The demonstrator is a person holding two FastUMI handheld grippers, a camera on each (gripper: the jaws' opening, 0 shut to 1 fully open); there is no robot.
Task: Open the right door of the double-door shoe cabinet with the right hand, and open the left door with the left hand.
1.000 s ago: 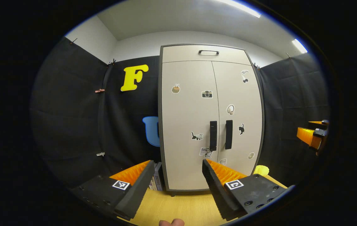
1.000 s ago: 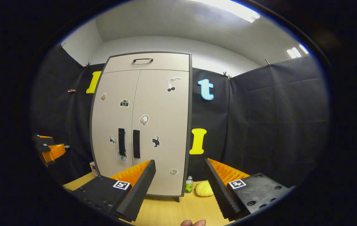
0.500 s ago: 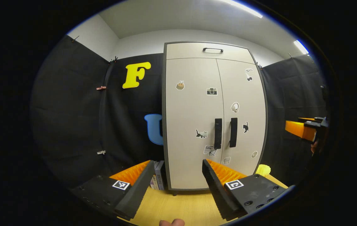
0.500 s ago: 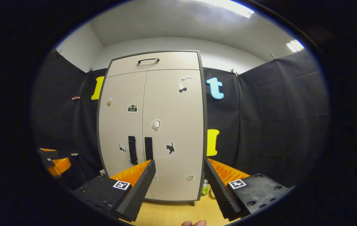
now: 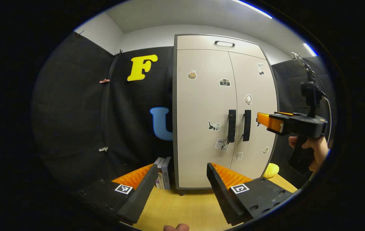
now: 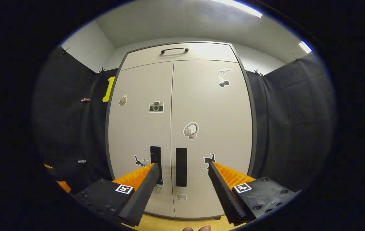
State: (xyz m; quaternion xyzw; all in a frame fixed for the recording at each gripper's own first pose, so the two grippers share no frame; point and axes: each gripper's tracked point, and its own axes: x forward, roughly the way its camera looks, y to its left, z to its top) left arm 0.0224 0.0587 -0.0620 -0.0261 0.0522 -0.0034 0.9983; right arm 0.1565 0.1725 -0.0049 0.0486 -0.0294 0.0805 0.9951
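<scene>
The right gripper (image 6: 182,173) has advanced toward the closed cabinet (image 6: 201,96), jaws wide, framing the right door handle (image 6: 181,166) at lower centre, while the left gripper (image 5: 181,175) hangs back, equally wide.

Right gripper (image 6: 182,179) faces the shoe cabinet (image 6: 179,128) head-on, fingers spread wide and gripping nothing. Both doors are closed. The right door's black handle (image 6: 181,166) stands upright between the two fingertips, farther off, not touched. The left door's handle (image 6: 155,156) sits just beside it, partly hidden behind the left finger (image 6: 139,192). A strip of wooden table (image 6: 169,223) shows below.
</scene>
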